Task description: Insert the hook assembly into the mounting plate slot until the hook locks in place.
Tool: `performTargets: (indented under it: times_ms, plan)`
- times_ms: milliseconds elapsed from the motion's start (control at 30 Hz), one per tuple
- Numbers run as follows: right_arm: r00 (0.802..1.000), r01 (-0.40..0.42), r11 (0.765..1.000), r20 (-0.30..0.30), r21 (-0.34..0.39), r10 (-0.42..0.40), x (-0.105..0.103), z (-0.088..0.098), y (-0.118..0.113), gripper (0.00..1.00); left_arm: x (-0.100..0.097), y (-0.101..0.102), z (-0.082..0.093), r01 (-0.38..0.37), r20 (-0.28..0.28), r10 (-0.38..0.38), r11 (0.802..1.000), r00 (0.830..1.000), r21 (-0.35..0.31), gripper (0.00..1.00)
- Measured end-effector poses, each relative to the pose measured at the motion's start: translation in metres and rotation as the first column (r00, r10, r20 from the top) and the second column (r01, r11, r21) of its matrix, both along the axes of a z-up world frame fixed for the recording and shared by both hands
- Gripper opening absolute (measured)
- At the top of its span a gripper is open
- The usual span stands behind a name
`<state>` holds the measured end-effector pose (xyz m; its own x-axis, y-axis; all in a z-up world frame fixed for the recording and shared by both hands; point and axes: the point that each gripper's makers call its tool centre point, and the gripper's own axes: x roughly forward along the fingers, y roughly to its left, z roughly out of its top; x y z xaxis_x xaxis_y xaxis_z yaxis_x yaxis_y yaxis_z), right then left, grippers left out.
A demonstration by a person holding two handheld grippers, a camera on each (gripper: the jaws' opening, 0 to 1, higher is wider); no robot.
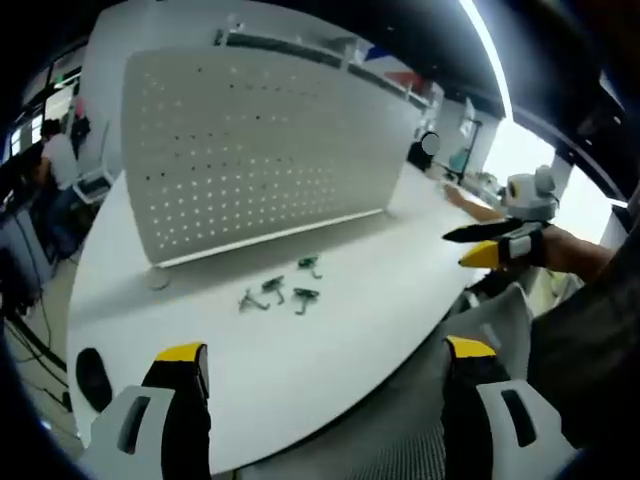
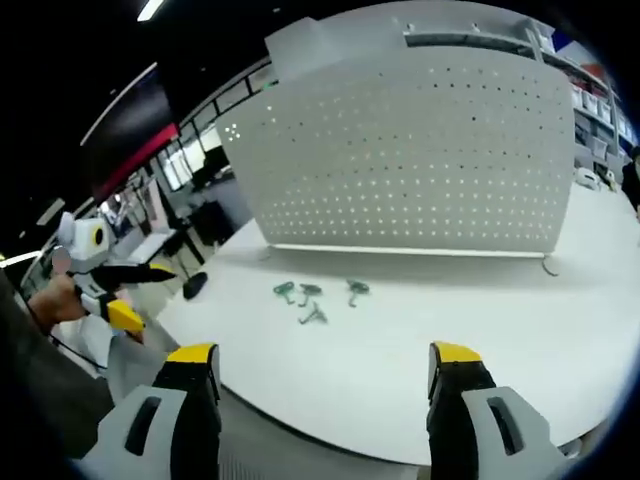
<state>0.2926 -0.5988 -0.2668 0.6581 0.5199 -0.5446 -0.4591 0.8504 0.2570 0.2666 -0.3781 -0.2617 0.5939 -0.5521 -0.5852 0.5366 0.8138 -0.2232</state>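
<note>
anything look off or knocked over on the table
Nothing stands out. The pegboard stands upright on the white table, and four small hooks lie loose in front of it, none mounted yet. Both grippers hover open, away from the hooks.

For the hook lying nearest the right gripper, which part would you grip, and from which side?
That hook lies flat on the white table, apart from the other three hooks, in front of the pegboard. Probably best gripped across its straight shank, coming down from above with the open right gripper. Its finer shape is too small to make out.
</note>
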Motion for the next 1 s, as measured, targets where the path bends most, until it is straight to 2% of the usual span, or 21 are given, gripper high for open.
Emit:
performTargets:
  times_ms: [567, 1000]
  plan:
    - [1.0, -0.024, 1.0, -0.007, -0.003, 0.024, 0.0044, -0.0028, 0.0037, 0.87, -0.0003, 0.006, -0.0035, -0.028, -0.009, 0.028, 1.0, 1.0, 0.004, 0.98]
    - [1.0, -0.019, 1.0, -0.011, 0.0, 0.019, 0.0053, -0.0041, -0.0018, 0.86, -0.0013, 0.0017, -0.0037, -0.024, -0.009, 0.024, 1.0, 1.0, 0.01, 0.98]
